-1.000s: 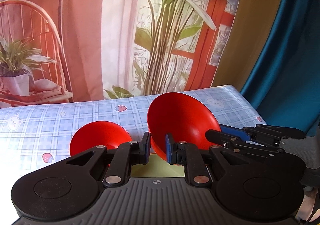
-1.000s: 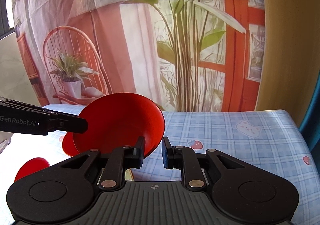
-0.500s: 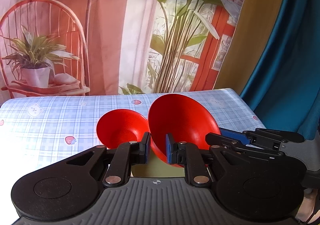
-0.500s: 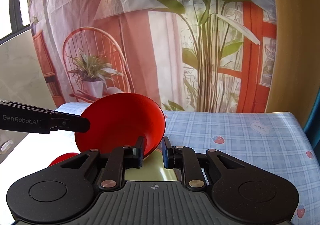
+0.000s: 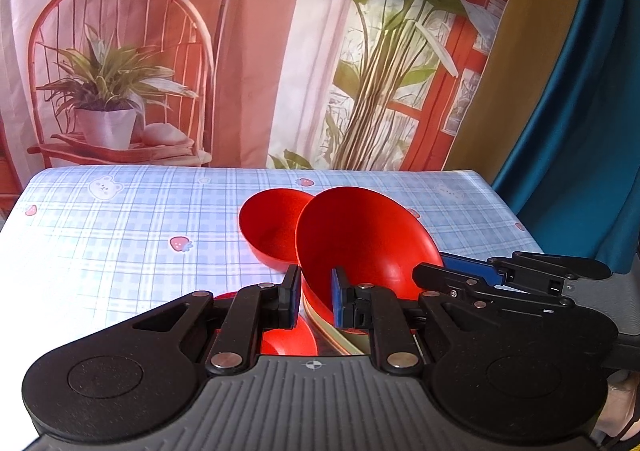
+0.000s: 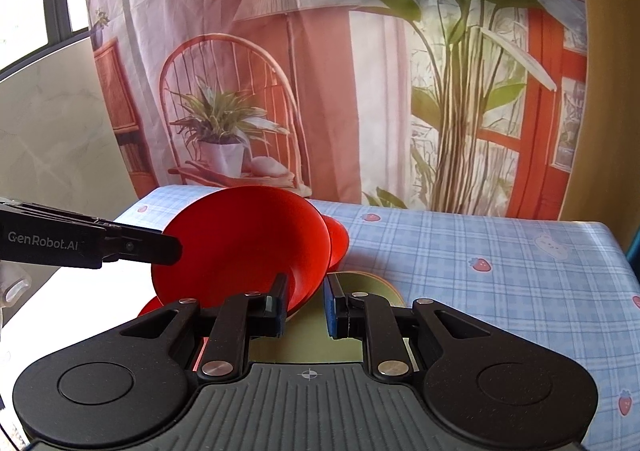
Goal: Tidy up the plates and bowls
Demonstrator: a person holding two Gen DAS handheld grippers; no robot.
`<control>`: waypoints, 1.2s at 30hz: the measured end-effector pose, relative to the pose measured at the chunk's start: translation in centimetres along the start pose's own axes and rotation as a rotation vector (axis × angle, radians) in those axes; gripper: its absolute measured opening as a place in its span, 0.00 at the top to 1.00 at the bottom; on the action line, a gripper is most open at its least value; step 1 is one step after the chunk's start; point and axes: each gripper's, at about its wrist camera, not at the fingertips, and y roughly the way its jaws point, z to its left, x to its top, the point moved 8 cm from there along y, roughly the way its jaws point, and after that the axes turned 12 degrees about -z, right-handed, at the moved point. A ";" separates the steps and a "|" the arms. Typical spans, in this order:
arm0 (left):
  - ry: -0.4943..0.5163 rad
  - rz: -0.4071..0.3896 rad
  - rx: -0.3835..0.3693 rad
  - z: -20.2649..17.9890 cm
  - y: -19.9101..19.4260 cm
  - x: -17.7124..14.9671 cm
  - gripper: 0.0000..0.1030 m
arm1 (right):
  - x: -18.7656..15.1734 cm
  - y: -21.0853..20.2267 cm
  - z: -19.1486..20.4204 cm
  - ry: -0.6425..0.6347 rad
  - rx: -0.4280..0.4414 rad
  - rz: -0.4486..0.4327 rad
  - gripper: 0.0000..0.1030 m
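Both grippers hold one large red bowl (image 5: 366, 239), tilted on edge above the table. My left gripper (image 5: 315, 301) is shut on its rim; my right gripper (image 6: 305, 305) is shut on the opposite rim, with the bowl (image 6: 244, 247) to its left. A second red bowl (image 5: 272, 227) sits upright on the checked tablecloth just behind the held one; it shows partly in the right wrist view (image 6: 338, 239). A small red dish (image 5: 288, 343) lies below the left gripper, and its edge shows in the right wrist view (image 6: 150, 307). A greenish plate (image 6: 372, 287) lies under the right gripper.
The table has a blue checked cloth (image 5: 120, 235) with strawberry and bear prints. A printed backdrop (image 5: 240, 51) hangs right behind the far edge. A blue curtain (image 5: 580, 131) hangs at the right. The table's right edge (image 6: 616, 247) is close.
Both grippers carried the held bowl together; the views swung so the second bowl now sits directly behind the held bowl. The small red dish has come into view below.
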 end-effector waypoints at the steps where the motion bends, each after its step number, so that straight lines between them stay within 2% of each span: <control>1: -0.006 0.002 0.001 0.3 -0.1 -0.1 0.83 | -0.1 0.1 0.3 -0.003 0.003 0.004 0.83; 13: -0.055 0.013 0.029 3.1 -1.1 -1.6 0.83 | -0.8 1.4 3.4 -0.041 0.036 0.035 0.83; 36: -0.121 0.084 0.084 7.6 0.2 -4.8 0.83 | -4.3 5.6 7.0 -0.075 0.082 0.135 0.83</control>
